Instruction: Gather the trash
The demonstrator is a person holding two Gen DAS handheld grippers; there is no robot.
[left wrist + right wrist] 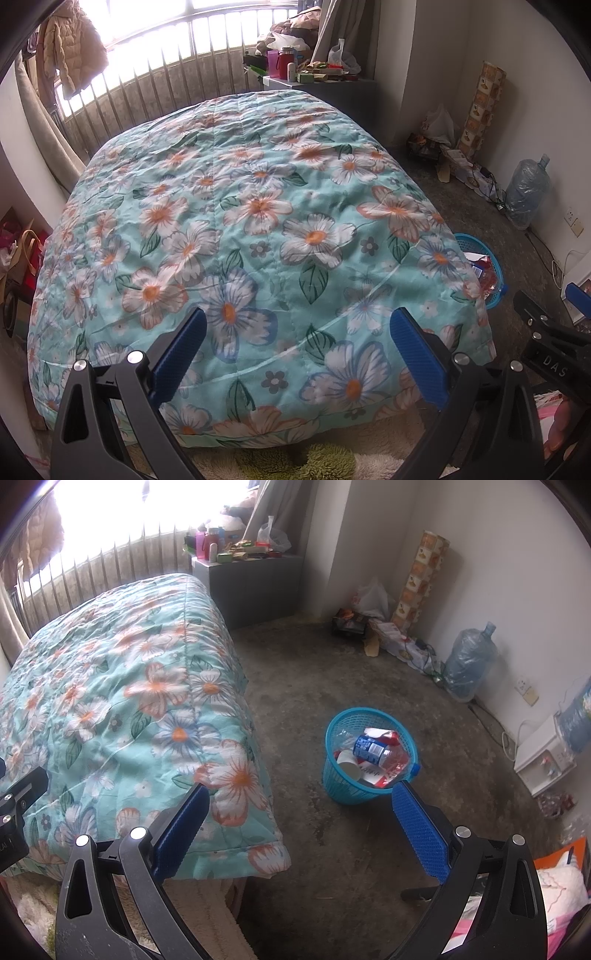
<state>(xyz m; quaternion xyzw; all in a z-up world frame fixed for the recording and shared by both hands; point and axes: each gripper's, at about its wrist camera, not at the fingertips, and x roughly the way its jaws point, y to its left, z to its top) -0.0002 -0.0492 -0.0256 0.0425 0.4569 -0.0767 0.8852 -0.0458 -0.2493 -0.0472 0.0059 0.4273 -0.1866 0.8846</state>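
Observation:
A blue mesh trash basket (334, 771) stands on the concrete floor right of the bed. It holds a plastic bottle with a blue label (373, 751), a white paper cup (349, 764) and red-and-white wrappers (384, 734). My right gripper (299, 827) is open and empty, held above the floor just short of the basket. My left gripper (297, 354) is open and empty over the foot of the bed with the floral quilt (240, 229). The basket's rim (496, 269) peeks past the quilt in the left wrist view. The right gripper's tip (576, 295) shows there at the right edge.
A grey cabinet (258, 587) crowded with bottles and boxes stands by the window. Along the right wall are a large water jug (467, 661), a patterned roll (421, 579), plastic bags (371, 598), cables and a white water dispenser (543, 757). A shaggy rug (314, 458) lies at the bed's foot.

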